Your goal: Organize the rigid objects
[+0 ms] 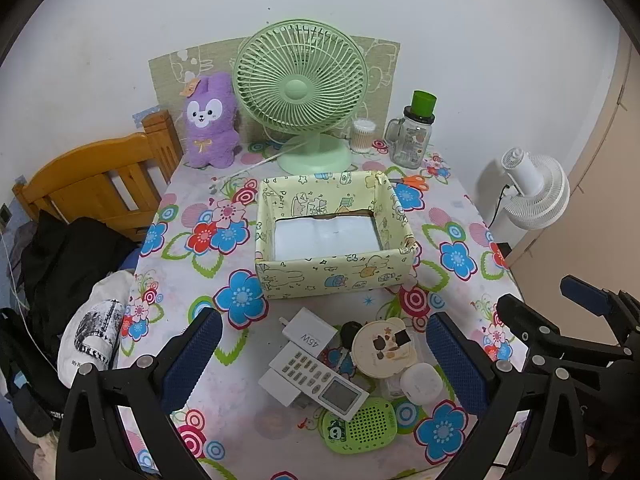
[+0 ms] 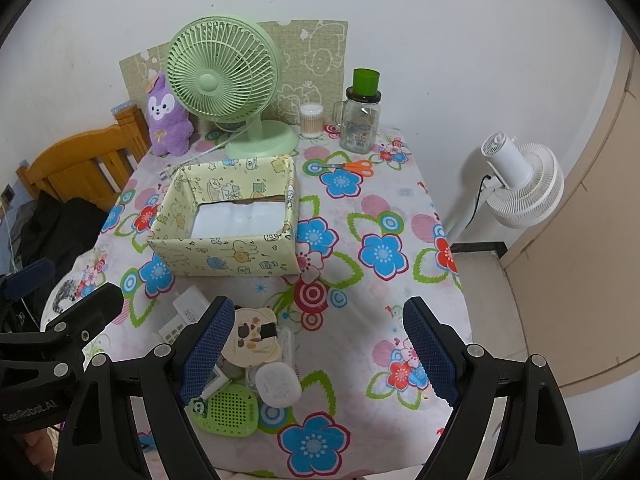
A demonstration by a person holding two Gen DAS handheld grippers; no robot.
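A pile of small hard items lies on the flowered tablecloth near the front edge: a white charger (image 1: 308, 334), a white remote (image 1: 316, 380), a round cream tin (image 1: 382, 346), a white case (image 1: 420, 383) and a green perforated gadget (image 1: 360, 426). Behind them stands a yellow patterned box (image 1: 332, 276), holding only a white liner. My left gripper (image 1: 326, 360) hovers open over the pile, gripping nothing. My right gripper (image 2: 320, 354) is open too, just right of the tin (image 2: 252, 338), case (image 2: 278, 384) and green gadget (image 2: 228, 410). The box (image 2: 224, 256) sits ahead and left of it.
A green desk fan (image 1: 300, 92), purple plush (image 1: 210, 120), cotton-swab tub (image 1: 362, 136), glass mug jar (image 1: 412, 136) and orange scissors (image 1: 414, 182) line the table's back. A wooden chair (image 1: 92, 184) with dark clothes stands left; a white floor fan (image 1: 536, 188) stands right.
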